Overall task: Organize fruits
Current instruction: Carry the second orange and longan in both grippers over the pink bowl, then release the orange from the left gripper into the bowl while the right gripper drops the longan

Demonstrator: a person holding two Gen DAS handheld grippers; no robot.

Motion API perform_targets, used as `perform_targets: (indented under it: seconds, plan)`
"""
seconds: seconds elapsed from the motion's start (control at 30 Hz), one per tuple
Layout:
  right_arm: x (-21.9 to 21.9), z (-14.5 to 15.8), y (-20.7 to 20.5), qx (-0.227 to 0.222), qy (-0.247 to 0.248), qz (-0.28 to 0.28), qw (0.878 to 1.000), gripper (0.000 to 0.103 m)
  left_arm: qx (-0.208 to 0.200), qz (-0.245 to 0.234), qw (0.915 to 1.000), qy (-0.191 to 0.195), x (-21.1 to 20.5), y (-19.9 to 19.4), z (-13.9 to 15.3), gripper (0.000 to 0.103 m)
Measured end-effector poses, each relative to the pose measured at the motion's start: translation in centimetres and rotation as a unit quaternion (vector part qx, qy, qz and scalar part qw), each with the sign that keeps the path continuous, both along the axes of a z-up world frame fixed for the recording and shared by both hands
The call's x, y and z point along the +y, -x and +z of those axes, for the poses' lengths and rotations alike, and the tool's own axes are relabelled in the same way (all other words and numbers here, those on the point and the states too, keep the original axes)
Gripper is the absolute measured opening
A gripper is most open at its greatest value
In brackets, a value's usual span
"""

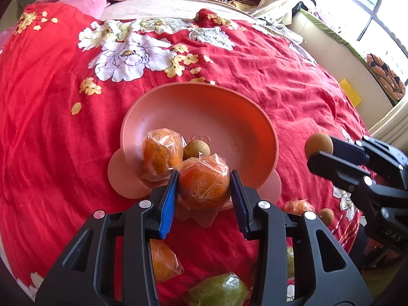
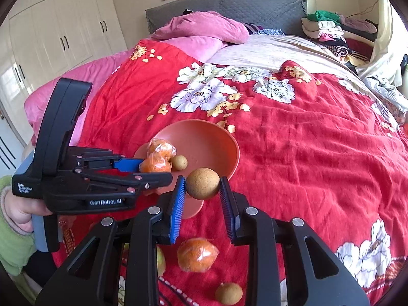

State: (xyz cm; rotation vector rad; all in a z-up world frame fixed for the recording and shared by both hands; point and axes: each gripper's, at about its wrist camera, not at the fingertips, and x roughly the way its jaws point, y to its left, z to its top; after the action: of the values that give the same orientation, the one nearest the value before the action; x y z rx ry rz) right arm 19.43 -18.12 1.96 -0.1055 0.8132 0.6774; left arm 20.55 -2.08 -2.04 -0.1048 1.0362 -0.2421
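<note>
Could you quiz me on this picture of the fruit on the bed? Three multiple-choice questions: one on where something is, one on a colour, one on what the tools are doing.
1. Where does the pink bowl sit?
A. on the red bedspread
B. on a shelf
C. on the floor

2. What colour is the wrapped fruit in the left gripper?
A. orange
B. purple
C. white

3. What does the right gripper hold?
A. nothing
B. a small brown round fruit
C. a spoon

Answers: 1 A, red floral cloth surrounds the bowl; 2 A, orange shows through the wrap; 3 B, the jaws clamp it.
</note>
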Motion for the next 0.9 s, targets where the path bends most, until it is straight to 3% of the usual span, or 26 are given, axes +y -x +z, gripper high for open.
perform_targets:
  seconds: [0.9]
  plan:
    - [4.0, -3.2, -4.7, 0.029, 0.064, 0.046, 0.996, 0.026, -0.003, 0.005, 1.0000, 0.001, 0.9, 0.2, -0.3, 0.037]
